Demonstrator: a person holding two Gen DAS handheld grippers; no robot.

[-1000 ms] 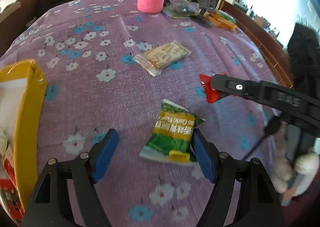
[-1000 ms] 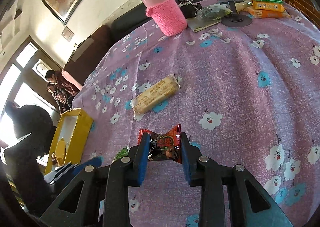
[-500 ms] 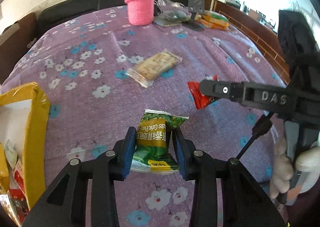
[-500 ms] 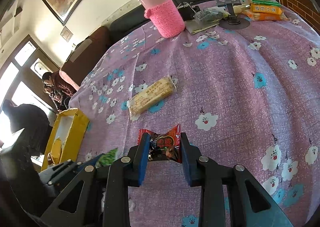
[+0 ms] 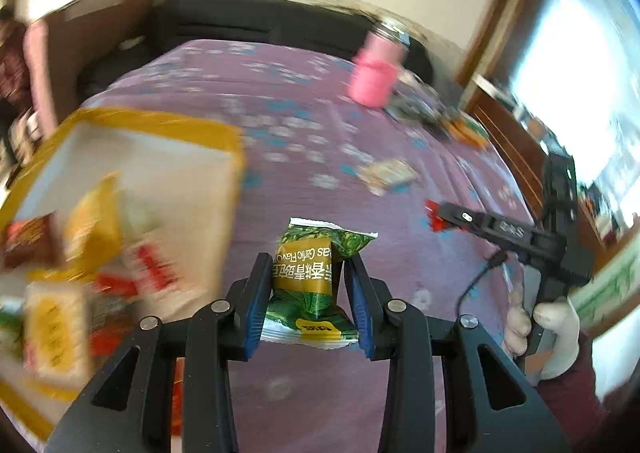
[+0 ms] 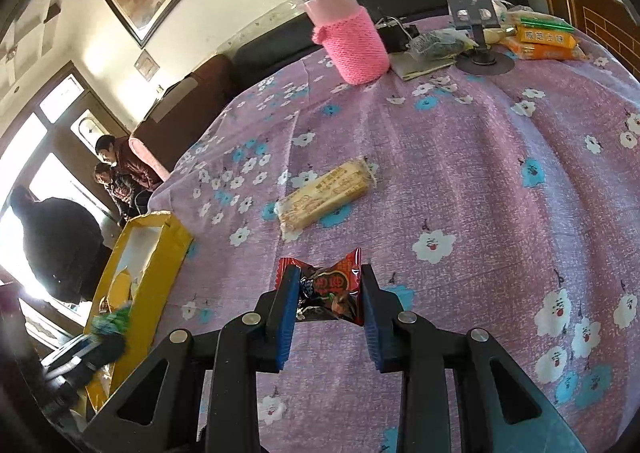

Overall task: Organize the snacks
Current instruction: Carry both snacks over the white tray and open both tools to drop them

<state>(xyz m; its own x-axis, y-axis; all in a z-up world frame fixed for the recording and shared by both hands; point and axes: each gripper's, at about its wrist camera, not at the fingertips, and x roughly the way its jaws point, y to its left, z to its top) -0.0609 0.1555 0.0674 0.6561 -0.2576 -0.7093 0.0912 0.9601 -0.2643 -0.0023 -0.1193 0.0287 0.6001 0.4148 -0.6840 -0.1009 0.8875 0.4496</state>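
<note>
The left tongs (image 5: 308, 289) pinch the green pack (image 5: 310, 277), upright, with the yellow box (image 5: 140, 125) just ahead-left, nearer them; the right tongs (image 6: 329, 299) pinch the red candy (image 6: 330, 289) crosswise.

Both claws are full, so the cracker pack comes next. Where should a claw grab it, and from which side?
Grip the cracker pack mid-length across its narrow width, coming from above. It lies flat on the tablecloth, long and slim, nothing crowding it.
</note>
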